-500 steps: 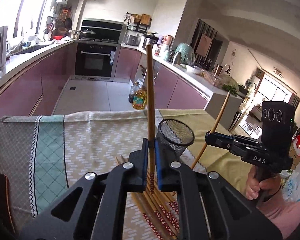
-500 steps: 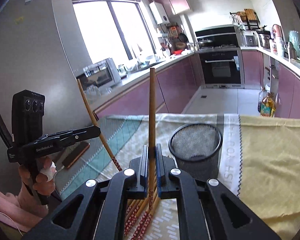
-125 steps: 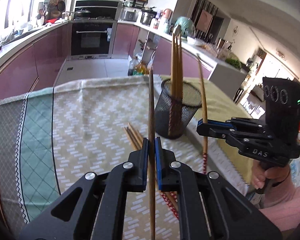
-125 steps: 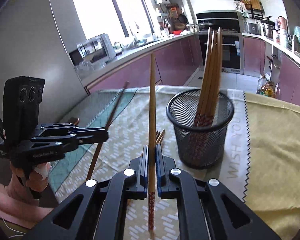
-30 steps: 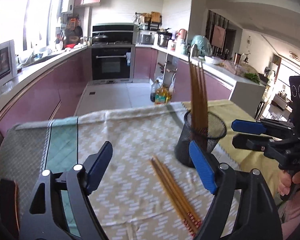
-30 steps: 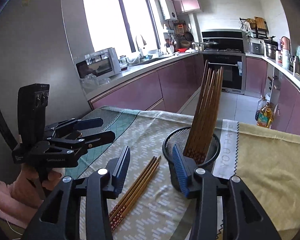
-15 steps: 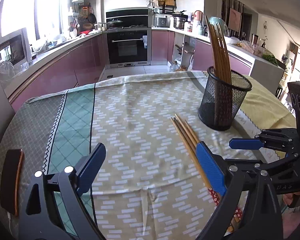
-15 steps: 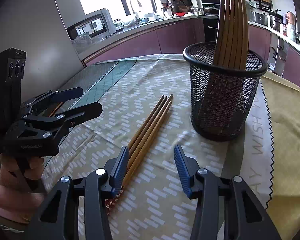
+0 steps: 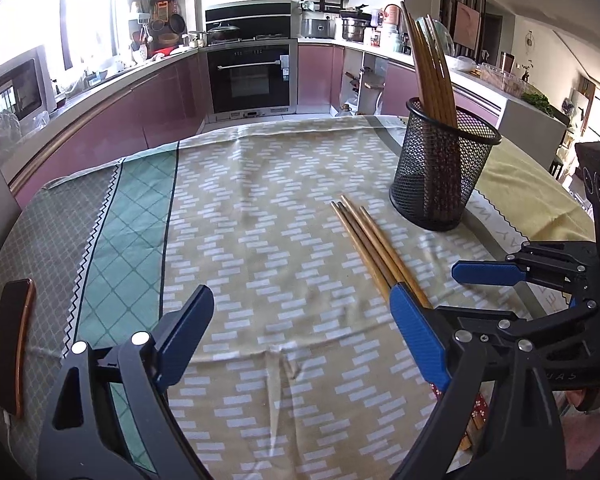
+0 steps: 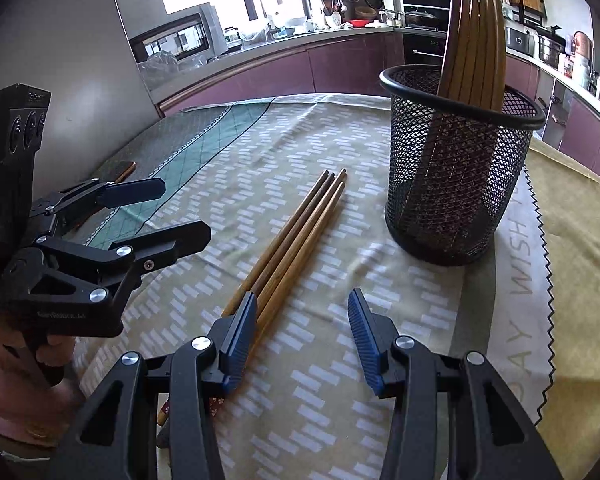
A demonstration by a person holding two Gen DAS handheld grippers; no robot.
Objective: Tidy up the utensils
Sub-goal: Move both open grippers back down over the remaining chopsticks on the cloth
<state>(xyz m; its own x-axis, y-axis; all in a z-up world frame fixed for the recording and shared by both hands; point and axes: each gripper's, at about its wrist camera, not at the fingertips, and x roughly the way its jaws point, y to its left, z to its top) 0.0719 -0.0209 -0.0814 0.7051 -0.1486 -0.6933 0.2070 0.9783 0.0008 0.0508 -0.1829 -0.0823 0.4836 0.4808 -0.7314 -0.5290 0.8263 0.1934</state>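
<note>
Several loose wooden chopsticks (image 9: 364, 236) (image 10: 300, 224) lie side by side on the patterned tablecloth. To their right stands a black mesh holder (image 9: 436, 176) (image 10: 456, 184) with several chopsticks upright in it (image 9: 432, 64) (image 10: 476, 32). My left gripper (image 9: 300, 312) hangs open low over the cloth, its right pad just over the near ends of the loose chopsticks, nothing between its fingers. My right gripper (image 10: 303, 304) is open too, its left pad over the same bundle. Each gripper shows in the other's view, left (image 10: 159, 212) and right (image 9: 488, 272).
A dark phone (image 9: 11, 344) (image 10: 119, 172) lies on the cloth's green left part. The table edge curves round behind the holder. Purple kitchen cabinets (image 9: 147, 108) and an oven (image 9: 251, 76) stand beyond, across the floor.
Both grippers, each shut on one chopstick some seconds back, are open and empty. Over the last second they sank toward the cloth and tipped down, nearer the loose chopsticks.
</note>
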